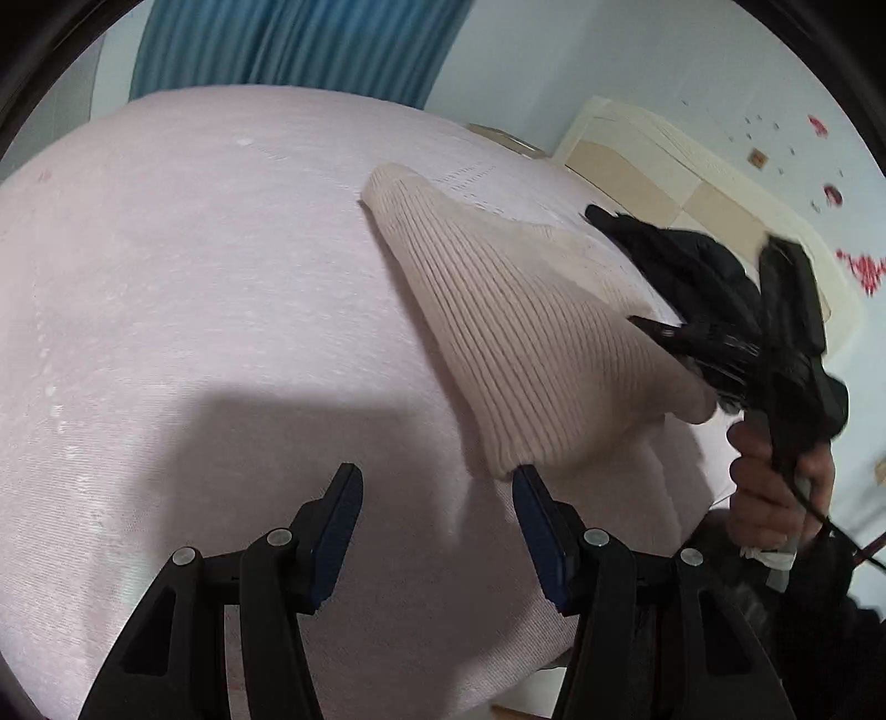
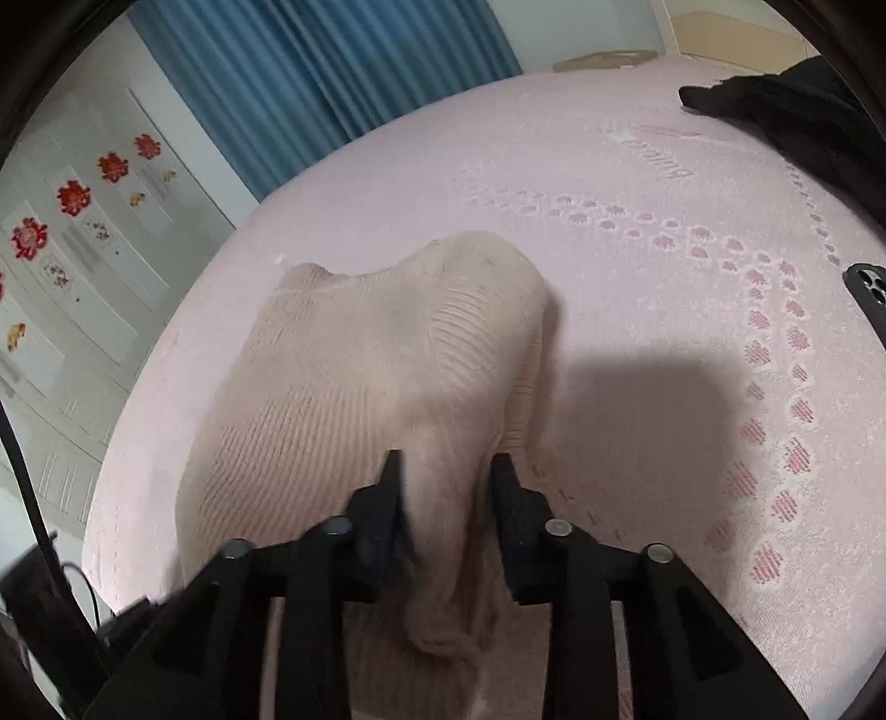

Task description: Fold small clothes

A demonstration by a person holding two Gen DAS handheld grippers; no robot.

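A beige ribbed knit garment (image 1: 509,327) lies partly on the pink bed (image 1: 194,266), its near end lifted. My right gripper (image 2: 446,465) is shut on a bunched fold of that garment (image 2: 387,354) and holds it above the bed; it also shows in the left wrist view (image 1: 692,354), at the garment's right edge. My left gripper (image 1: 437,487) is open and empty just above the sheet, its right fingertip (image 1: 526,482) beside the garment's lower corner.
A black garment (image 2: 803,116) lies at the far right of the bed. A dark phone (image 2: 866,299) lies at the right edge. A blue curtain (image 1: 288,44) and a cream headboard (image 1: 692,171) stand behind the bed.
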